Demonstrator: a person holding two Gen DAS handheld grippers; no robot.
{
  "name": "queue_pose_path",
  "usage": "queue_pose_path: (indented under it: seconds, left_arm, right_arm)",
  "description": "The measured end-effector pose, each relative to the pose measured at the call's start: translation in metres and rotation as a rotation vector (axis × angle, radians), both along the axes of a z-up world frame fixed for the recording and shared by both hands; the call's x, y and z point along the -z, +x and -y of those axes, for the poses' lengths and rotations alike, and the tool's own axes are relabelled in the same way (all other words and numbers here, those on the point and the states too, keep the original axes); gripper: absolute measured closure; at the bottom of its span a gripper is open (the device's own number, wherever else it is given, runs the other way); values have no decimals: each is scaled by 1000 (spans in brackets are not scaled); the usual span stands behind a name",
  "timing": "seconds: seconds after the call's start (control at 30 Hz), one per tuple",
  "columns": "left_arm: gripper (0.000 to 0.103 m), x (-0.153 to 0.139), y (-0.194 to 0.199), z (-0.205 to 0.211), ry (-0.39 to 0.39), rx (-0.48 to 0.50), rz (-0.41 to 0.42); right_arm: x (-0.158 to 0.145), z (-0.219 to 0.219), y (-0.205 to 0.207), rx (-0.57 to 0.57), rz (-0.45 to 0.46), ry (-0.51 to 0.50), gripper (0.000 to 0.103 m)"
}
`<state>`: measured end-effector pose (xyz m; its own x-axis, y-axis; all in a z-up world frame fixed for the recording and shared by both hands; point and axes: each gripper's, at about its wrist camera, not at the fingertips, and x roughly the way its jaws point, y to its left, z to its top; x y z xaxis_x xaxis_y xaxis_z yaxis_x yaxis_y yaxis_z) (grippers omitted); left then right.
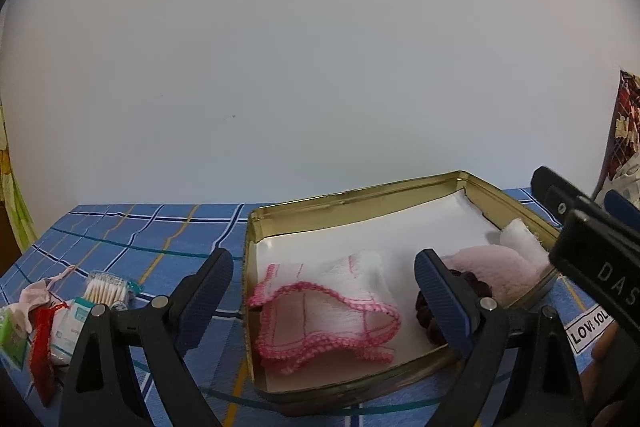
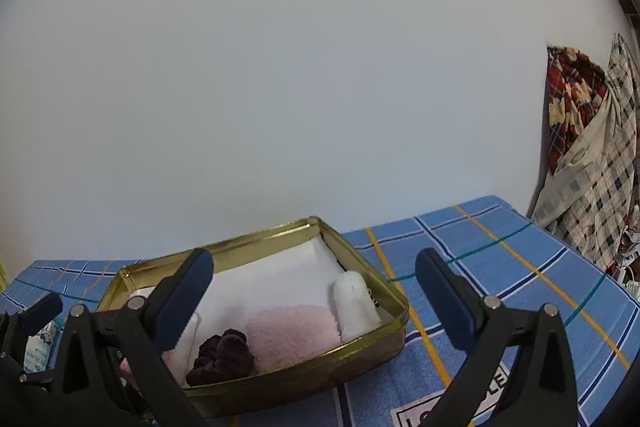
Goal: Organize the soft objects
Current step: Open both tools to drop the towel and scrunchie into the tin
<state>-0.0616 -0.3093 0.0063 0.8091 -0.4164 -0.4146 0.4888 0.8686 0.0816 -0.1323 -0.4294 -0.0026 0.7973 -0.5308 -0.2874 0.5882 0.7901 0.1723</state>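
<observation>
A gold tin (image 1: pixel 360 193) lined with white paper lies on the blue checked cloth. In it are a white cloth with pink edging (image 1: pixel 324 311), a dark maroon scrunchie (image 1: pixel 424 307), a pale pink fluffy pad (image 1: pixel 496 267) and a white roll (image 1: pixel 520 239). My left gripper (image 1: pixel 325 259) stands open over the tin's near edge, the pink-edged cloth lying loose below its fingers. In the right wrist view the tin (image 2: pixel 224 241) shows the scrunchie (image 2: pixel 222 353), pad (image 2: pixel 292 335) and roll (image 2: pixel 356 303). My right gripper (image 2: pixel 314 259) is open and holds nothing, near the tin's right corner.
Left of the tin lie a pack of cotton swabs (image 1: pixel 106 289), a red knitted piece (image 1: pixel 40 339), a pale pink cloth (image 1: pixel 36 295) and a green packet (image 1: pixel 12 339). Patterned fabrics (image 2: pixel 576 107) hang at the right edge. A plain wall stands behind the table.
</observation>
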Motion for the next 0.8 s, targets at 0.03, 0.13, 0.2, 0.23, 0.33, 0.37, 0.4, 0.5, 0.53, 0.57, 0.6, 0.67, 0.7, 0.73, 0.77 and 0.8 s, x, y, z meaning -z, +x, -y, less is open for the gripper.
queue_pose_path:
  seconds: [0.03,0.13,0.2,0.23,0.33,0.37,0.4,0.5,0.53,0.57,0.6,0.67,0.7,0.73,0.77,0.8]
  left_arm:
    - [9,0,0,-2,2,-6,6]
    - [9,-2,-4,-9,11,-27,38]
    - [9,-3,-8,-14,18,-40,70]
    - [9,-3,-10,-17,20,-44,84]
    - [9,-4,-14,-27,20,-53,103]
    - [9,-5,-15,-30,19,-53,102]
    - [9,-4,-15,-33,19,-54,99]
    - [9,-3,-15,-39,20,-63,92]
    - [9,-3,-14,-40,19,-66,88]
    - [9,-2,-13,-41,16,-68,83]
    - [9,-2,-12,-44,12,-69,75]
    - [9,-1,-12,-48,8,-71,62]
    - [9,-1,-10,-51,4,-73,51]
    - [9,0,-9,-53,0,-74,41]
    - [9,0,-9,-57,-3,-75,32]
    - [9,1,-7,-60,-8,-76,18]
  right_arm:
    - [-1,-2,-1,5,9,-14,0]
    - [-4,-8,-5,5,38,-50,0]
    - [-6,-12,-7,3,59,-68,0]
    - [-6,-13,-7,2,69,-78,0]
    - [-6,-19,-7,2,73,-100,0]
    - [-7,-19,-7,1,70,-100,0]
    - [-7,-20,-7,1,69,-97,0]
    - [-7,-22,-10,3,77,-83,0]
    - [-7,-22,-11,4,79,-77,0]
    - [-6,-22,-12,6,80,-70,0]
    - [-6,-22,-13,8,80,-65,0]
    - [-5,-23,-14,16,80,-56,0]
    - [-5,-23,-15,18,80,-51,0]
    - [-5,-23,-16,20,79,-46,0]
    - [-4,-23,-16,23,78,-42,0]
    - [-4,-24,-17,24,75,-37,0]
